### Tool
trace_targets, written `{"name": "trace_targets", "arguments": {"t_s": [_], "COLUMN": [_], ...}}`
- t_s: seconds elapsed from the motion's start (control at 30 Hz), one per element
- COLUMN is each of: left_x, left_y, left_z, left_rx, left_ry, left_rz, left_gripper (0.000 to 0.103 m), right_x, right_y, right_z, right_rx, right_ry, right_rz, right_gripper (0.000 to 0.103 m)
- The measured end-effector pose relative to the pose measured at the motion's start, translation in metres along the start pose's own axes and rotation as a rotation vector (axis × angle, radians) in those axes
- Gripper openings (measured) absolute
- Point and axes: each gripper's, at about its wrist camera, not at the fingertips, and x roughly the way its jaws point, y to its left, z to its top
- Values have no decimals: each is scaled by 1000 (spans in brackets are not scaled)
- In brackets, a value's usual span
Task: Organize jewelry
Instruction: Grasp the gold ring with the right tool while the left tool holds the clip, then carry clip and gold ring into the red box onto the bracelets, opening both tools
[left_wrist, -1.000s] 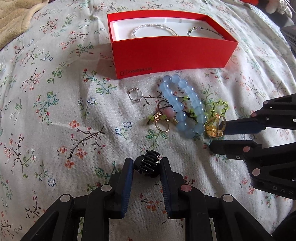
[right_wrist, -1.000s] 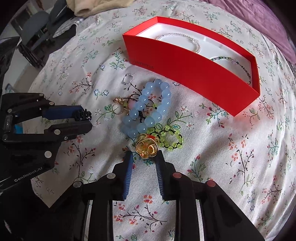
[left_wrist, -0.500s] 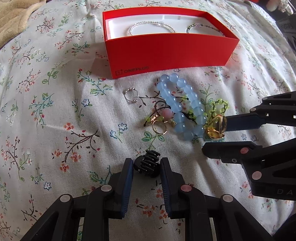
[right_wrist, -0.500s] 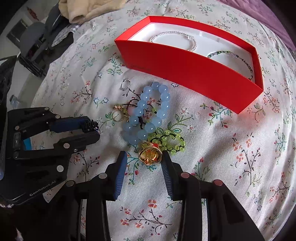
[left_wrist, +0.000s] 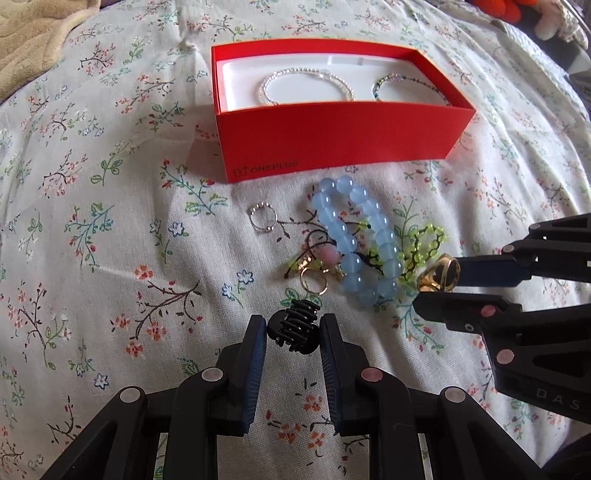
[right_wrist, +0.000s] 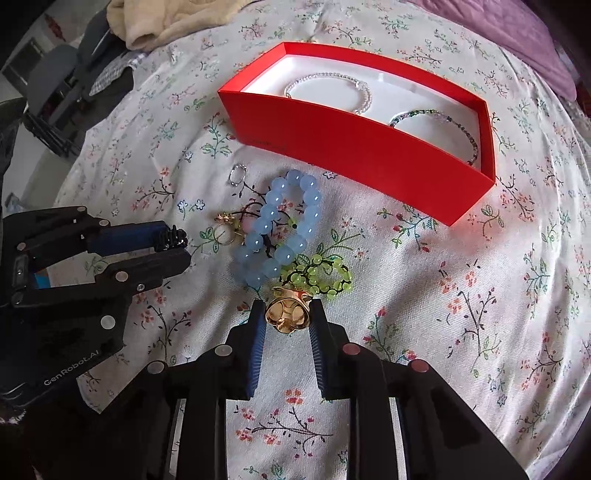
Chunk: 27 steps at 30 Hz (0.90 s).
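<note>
— Anything blocking the way to the red box (left_wrist: 332, 144)?
— The blue bead bracelet (left_wrist: 354, 236) and green bead bracelet (right_wrist: 317, 275) are lying just before its front wall.
— And left of them?
— Bare floral bedspread (left_wrist: 110, 258) is stretching there.

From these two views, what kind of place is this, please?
Probably a bedroom: the work surface looks like a bed under a floral sheet, with a beige blanket bunched at its far edge and a purple cover beside it.

Floral bedspread (left_wrist: 110, 229) carries red box (left_wrist: 332, 147); blue bracelet (left_wrist: 354, 236), silver ring (left_wrist: 263, 218), perhaps more.
</note>
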Motion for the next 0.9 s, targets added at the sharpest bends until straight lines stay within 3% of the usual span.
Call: {"name": "trace_targets", "arguments": {"t_s": [0.43, 0.9], "left_x": [-19, -16], "left_y": [7, 13], "left_z": [29, 78], "left_rx": [-86, -195], "left_ry": [-91, -221], "left_rz": [-11, -62], "left_gripper": [23, 23], "right_x": [-48, -65], "right_y": [-12, -63], "right_z": [11, 47], "right_rx": [54, 187], "right_ry": [-107, -219], "right_rz": [39, 8], "right_gripper": [25, 25]}}
